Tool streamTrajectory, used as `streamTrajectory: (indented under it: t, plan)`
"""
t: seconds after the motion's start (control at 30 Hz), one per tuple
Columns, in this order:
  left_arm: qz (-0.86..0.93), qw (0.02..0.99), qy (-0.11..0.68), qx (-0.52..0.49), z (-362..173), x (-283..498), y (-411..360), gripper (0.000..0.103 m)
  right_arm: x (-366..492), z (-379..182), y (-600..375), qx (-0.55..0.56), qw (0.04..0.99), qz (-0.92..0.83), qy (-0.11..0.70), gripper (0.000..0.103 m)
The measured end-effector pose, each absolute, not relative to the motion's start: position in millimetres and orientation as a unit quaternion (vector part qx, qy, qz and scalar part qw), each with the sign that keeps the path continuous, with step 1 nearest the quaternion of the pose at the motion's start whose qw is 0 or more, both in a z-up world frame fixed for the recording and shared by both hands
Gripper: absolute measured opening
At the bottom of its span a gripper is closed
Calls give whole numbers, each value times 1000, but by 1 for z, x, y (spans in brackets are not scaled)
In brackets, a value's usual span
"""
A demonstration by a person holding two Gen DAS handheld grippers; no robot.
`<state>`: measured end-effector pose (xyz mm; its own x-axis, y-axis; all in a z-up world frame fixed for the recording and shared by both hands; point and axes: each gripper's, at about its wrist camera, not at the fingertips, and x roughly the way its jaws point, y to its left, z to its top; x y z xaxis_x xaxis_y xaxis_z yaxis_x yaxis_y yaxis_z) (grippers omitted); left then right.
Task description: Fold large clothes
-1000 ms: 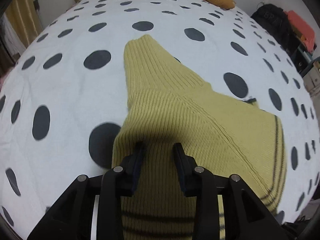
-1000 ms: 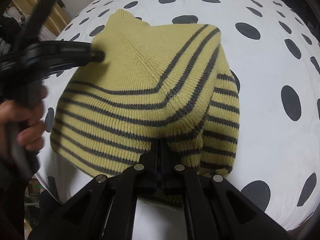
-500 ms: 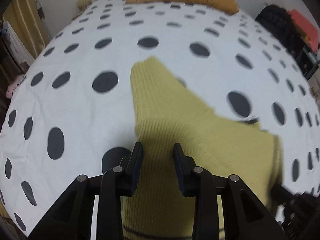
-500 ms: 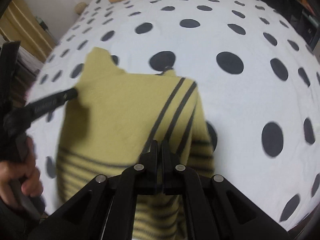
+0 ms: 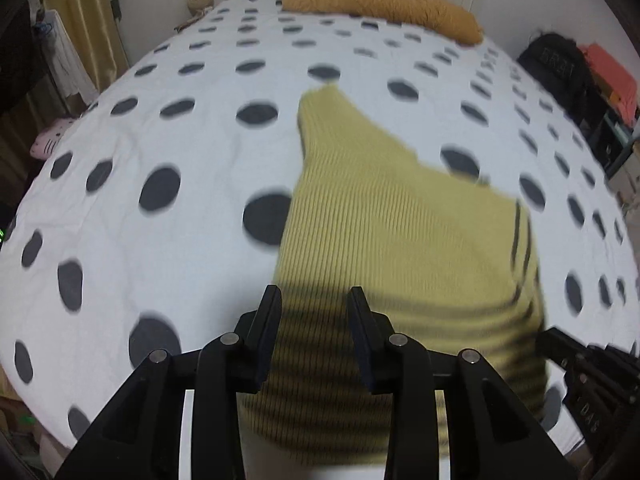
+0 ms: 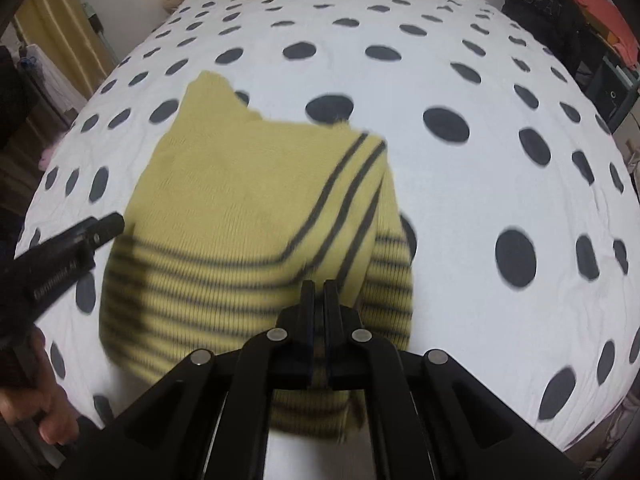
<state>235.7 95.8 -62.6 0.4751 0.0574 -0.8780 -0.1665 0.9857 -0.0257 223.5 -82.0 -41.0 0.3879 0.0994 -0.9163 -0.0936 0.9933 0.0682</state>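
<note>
A folded yellow striped sweater (image 6: 248, 216) lies on the polka-dot bed (image 6: 460, 200). The left gripper (image 5: 314, 300) hovers spread above it, seemingly holding nothing; the right gripper (image 6: 319, 292) is pressed together, empty.

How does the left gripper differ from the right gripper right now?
The left gripper has its fingers spread with a clear gap, nothing between them; the right gripper has its fingers almost together. The left sits over the sweater's left edge, the right over its striped lower part. Both are black and point down at the sweater.
</note>
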Motion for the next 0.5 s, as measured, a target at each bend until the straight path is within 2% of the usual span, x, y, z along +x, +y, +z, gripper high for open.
streamTrajectory:
  t: [0.07, 0.1, 0.13, 0.2, 0.27, 0.33, 0.4, 0.43, 0.5]
  plan:
    - [62, 857, 510, -37, -84, 226, 93, 42, 214, -64, -78, -30, 824, 48, 564, 8]
    - [63, 858, 509, -27, -86, 225, 92, 49, 214, -74, -76, -51, 822, 45, 565, 8]
    - [66, 857, 510, -24, -82, 227, 92, 51, 213, -80, -75, -69, 824, 42, 561, 9]
    - [72, 853, 515, -41, -69, 227, 97, 48, 213, -74, -76, -75, 824, 40, 561, 9]
    - [81, 857, 506, -59, -52, 217, 103, 37, 207, -56, -77, -61, 828, 35, 557, 10]
    - [81, 862, 496, -62, -43, 202, 103, 37, 196, -40, -75, -63, 838, 35, 541, 13]
    - [80, 854, 512, -50, -55, 194, 98, 37, 186, -42, -73, -61, 835, 43, 545, 23]
    - [84, 841, 534, -41, -73, 194, 97, 38, 184, -50, -72, -63, 827, 40, 557, 30]
    - [85, 832, 546, -44, -93, 189, 98, 42, 187, -82, -77, -65, 805, 33, 589, 33]
